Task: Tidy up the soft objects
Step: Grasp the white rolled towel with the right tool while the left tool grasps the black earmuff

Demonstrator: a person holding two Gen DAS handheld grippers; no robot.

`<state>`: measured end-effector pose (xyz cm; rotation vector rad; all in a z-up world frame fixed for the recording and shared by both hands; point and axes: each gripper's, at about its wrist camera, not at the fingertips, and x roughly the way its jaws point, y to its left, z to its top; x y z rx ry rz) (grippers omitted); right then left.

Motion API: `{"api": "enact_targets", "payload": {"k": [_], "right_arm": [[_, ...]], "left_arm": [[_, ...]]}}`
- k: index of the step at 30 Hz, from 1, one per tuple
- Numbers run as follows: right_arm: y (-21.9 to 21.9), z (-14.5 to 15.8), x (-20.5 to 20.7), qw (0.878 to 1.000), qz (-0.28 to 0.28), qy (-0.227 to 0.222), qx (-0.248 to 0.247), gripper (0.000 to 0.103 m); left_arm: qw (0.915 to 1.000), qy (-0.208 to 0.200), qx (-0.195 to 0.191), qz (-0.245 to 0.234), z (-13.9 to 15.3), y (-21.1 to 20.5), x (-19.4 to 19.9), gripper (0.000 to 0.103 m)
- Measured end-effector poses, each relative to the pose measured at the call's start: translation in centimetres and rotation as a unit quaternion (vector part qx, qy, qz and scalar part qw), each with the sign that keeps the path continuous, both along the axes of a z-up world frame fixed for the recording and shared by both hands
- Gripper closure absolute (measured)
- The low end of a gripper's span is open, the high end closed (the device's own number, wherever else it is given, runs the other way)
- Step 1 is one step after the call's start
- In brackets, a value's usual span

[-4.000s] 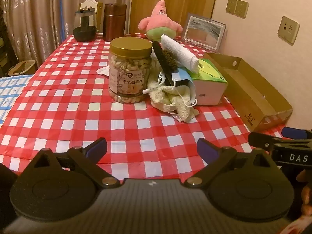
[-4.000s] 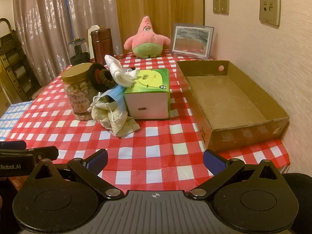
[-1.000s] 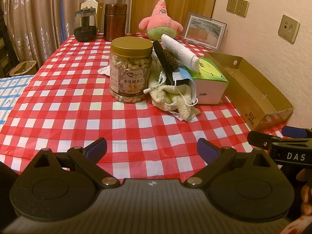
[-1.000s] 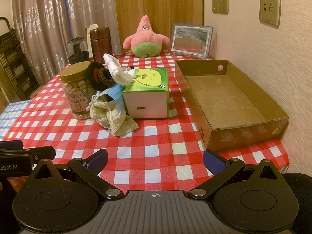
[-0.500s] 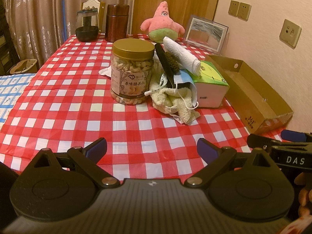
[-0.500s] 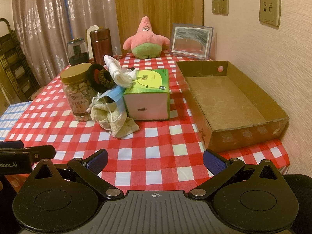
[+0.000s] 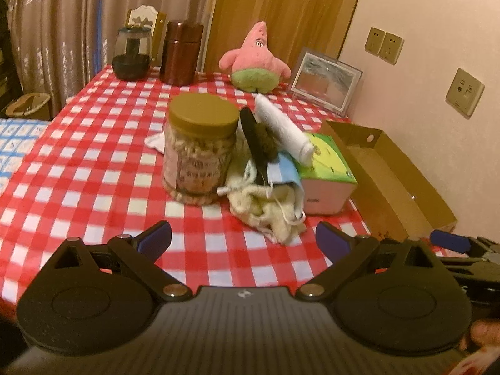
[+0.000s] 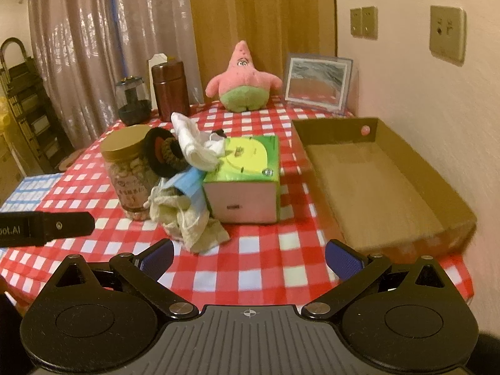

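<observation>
A heap of soft things lies mid-table between a nut jar [image 7: 200, 147] [image 8: 129, 172] and a green tissue box [image 7: 326, 168] [image 8: 247, 175]: a cream knitted cloth [image 7: 268, 209] [image 8: 184, 218], a blue face mask [image 7: 286, 172] [image 8: 190, 186], a rolled white cloth [image 7: 282, 131] [image 8: 190, 143] and a dark scrunchie [image 7: 262, 143] [image 8: 170, 154]. A pink star plush [image 7: 254, 59] [image 8: 242, 81] sits at the back. My left gripper [image 7: 243, 240] is open just short of the heap. My right gripper [image 8: 250, 254] is open too, near the front edge.
An open cardboard tray [image 8: 375, 181] [image 7: 390, 175] lies along the right wall. A framed picture [image 8: 317, 81], a brown canister [image 8: 170, 90] and a dark glass jar [image 8: 132, 100] stand at the back. The red checked tablecloth [image 7: 78, 162] covers the table.
Both grippers have moved forward over the table toward the heap, which now looks larger and closer. Nothing on the table has been moved.
</observation>
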<state>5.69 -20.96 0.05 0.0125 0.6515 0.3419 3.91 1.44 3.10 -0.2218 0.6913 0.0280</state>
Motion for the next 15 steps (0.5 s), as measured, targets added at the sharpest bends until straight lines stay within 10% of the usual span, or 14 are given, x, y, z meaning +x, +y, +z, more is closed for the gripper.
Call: {"api": "enact_targets", "payload": {"k": [8, 15], "right_arm": [[1.4, 0.4, 4.0, 0.999, 0.035, -0.031, -0.018, 0.001], [4.4, 0.0, 7.9, 0.993, 0.097, -0.054, -0.038, 0.021]], "left_arm": [[0.9997, -0.009, 0.019, -0.013, -0.7, 2.1, 3.8, 0.005], [0.999, -0.024, 0.035, -0.011, -1.2, 3.7, 6.5, 0.011]]}}
